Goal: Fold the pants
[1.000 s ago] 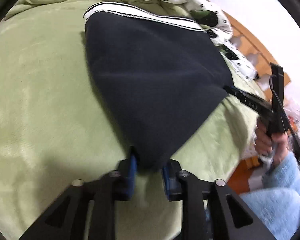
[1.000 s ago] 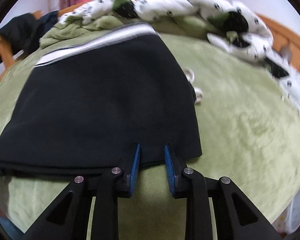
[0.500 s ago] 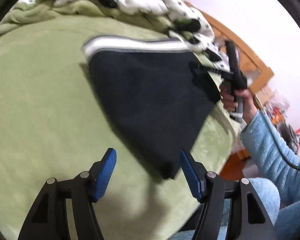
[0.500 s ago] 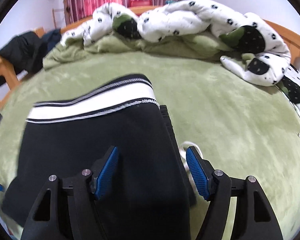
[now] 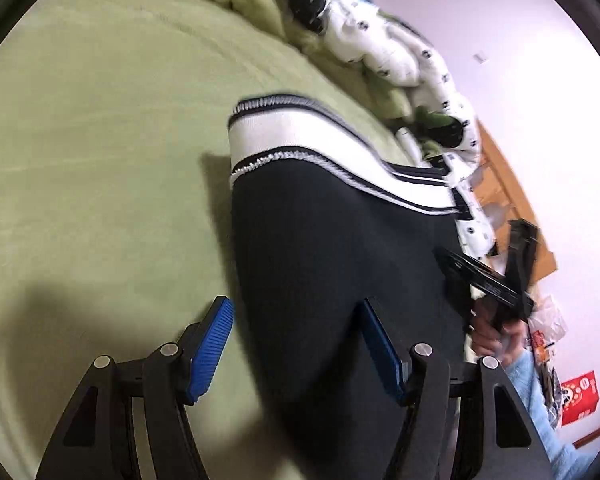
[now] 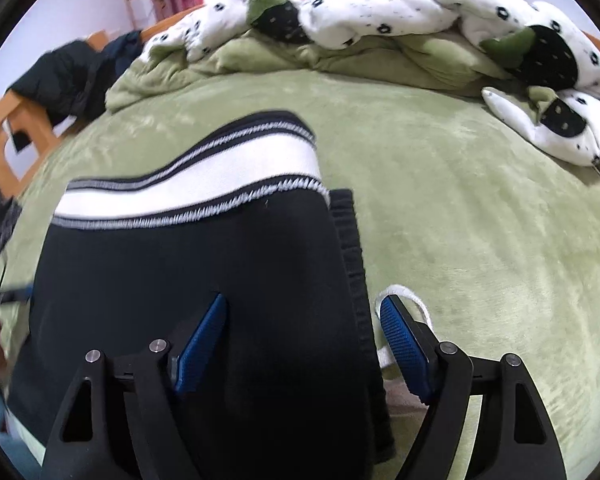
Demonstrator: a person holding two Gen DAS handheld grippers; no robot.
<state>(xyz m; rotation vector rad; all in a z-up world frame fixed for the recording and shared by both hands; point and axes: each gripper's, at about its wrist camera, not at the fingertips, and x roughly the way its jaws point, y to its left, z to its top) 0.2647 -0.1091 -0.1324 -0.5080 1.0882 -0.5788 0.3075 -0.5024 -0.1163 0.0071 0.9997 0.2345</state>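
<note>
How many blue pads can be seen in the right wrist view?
2. One pad lies over the black pants, left of centre; the other pad sits right of the pants' edge, over a white cord on the green blanket.

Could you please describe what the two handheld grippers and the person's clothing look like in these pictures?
Both the left gripper and the right gripper have matte black angular frames with triangular cut-outs and silver round pivot bolts. The jaws carry bright blue ribbed pads. In the left wrist view, the person wears a fluffy light blue sleeve.
</note>
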